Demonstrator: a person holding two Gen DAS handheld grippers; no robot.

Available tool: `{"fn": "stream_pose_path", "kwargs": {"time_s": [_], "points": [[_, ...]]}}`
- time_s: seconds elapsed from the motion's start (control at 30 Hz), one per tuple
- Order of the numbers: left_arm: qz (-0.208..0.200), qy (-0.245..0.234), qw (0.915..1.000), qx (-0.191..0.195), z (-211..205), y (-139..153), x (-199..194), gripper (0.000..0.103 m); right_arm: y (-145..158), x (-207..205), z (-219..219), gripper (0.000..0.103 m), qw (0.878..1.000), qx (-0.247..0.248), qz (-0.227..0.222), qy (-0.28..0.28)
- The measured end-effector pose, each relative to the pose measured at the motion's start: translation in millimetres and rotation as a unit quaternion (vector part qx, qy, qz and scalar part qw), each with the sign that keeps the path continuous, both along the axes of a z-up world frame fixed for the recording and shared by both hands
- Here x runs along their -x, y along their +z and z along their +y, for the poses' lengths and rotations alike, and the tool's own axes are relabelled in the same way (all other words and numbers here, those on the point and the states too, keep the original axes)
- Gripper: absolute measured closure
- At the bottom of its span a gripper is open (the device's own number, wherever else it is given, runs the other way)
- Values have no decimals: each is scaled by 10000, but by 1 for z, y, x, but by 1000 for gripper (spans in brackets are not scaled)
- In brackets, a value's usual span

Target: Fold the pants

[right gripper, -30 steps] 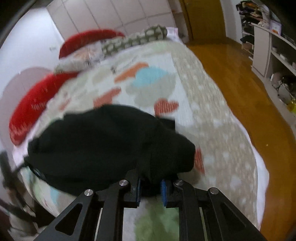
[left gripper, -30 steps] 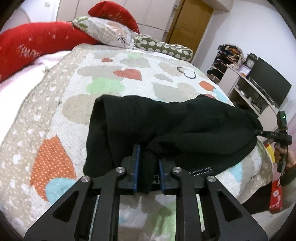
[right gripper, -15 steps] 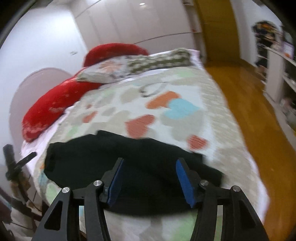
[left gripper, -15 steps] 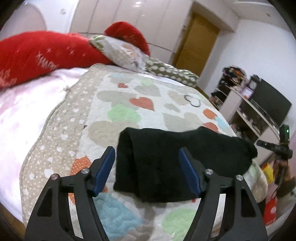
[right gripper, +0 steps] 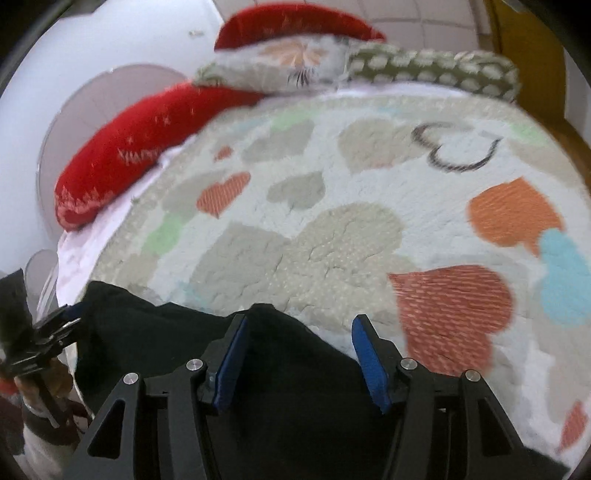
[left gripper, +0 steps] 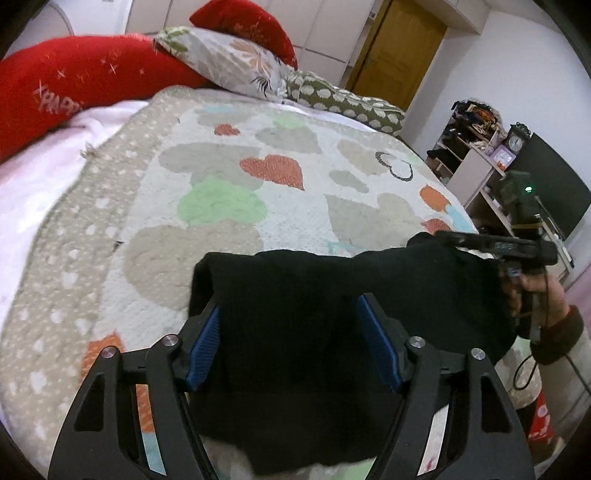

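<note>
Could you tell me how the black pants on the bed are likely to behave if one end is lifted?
The black pants would likely droop, since their folded edges look rounded and soft. The knit-looking cloth seems unlikely to slip between the fingers. Resting on the textured quilt, they'd probably bunch rather than slide if pushed.

A wide bed (left gripper: 110,192) fills most of the scene, covered by a white quilt (left gripper: 280,206) printed with hearts in orange, green, beige and blue. At its far end lie red cushions (left gripper: 77,85), a floral pillow (left gripper: 229,66) and an olive spotted bolster (left gripper: 343,105). Beyond them stand pale wardrobe doors (left gripper: 325,33) and a wooden door (left gripper: 402,48). On the right, against a white wall — open shelves (left gripper: 472,147) full of clutter, a small clock (left gripper: 515,142) and a dark television (left gripper: 550,184).
</note>
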State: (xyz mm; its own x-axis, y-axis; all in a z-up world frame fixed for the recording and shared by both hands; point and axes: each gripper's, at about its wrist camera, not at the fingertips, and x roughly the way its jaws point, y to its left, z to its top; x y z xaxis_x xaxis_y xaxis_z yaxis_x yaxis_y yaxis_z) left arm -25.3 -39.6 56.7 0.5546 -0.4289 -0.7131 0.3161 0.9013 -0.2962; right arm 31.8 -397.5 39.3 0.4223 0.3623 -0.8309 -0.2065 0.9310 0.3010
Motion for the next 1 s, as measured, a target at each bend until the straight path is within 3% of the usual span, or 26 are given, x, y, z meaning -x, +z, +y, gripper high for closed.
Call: {"fn": "stream_pose_path", "kwargs": {"time_s": [0.03, 0.07, 0.1, 0.17, 0.37, 0.47, 0.53, 0.63, 0.73, 0.8, 0.83, 0.9, 0.97, 1.0], "points": [[46, 24, 10000, -64, -1, -4, -2, 61, -8, -2, 7, 52, 9998, 25, 102, 189], [89, 81, 9997, -213, -3, -9, -3, 70, -14, 0, 16, 68, 9990, 144, 133, 413], [93, 111, 9995, -286, -3, -12, -3, 70, -15, 5, 23, 84, 9978, 273, 45, 606], [37, 96, 9996, -252, -1, -13, -1, 75, -9, 11, 30, 94, 9962, 420, -112, 753], [-165, 181, 9995, -207, 5, 2, -10, 80, 15, -8, 22, 99, 9974, 442, -533, 201], [69, 344, 9993, -126, 12, -13, -23, 80, -5, -25, 27, 99, 9960, 751, -488, -37], [160, 388, 9991, 38, 17, -18, -25, 80, -23, -34, 25, 99, 9972, 631, -335, -211], [118, 390, 9992, 33, 20, -14, -19, 75, -22, -34, 15, 99, 9981, 256, -352, -425], [-46, 500, 9984, -249, 21, -3, -9, 68, 0, -19, 6, 87, 9976, 168, -384, -544], [-166, 654, 9974, -241, 26, 6, -1, 68, 16, 1, 6, 63, 9976, 12, -570, -399], [-246, 730, 9968, -215, 29, 11, 4, 68, 26, 15, 7, 58, 9974, -91, -658, -267], [-336, 797, 9962, -125, 34, 19, 13, 62, 39, 45, 18, 57, 9971, -196, -730, 103], [-421, 806, 9959, -23, 34, 26, 23, 48, 42, 69, 29, 57, 9964, -182, -750, 364], [-449, 779, 9960, 9, 32, 29, 26, 48, 41, 81, 34, 57, 9960, -161, -752, 450]]}}
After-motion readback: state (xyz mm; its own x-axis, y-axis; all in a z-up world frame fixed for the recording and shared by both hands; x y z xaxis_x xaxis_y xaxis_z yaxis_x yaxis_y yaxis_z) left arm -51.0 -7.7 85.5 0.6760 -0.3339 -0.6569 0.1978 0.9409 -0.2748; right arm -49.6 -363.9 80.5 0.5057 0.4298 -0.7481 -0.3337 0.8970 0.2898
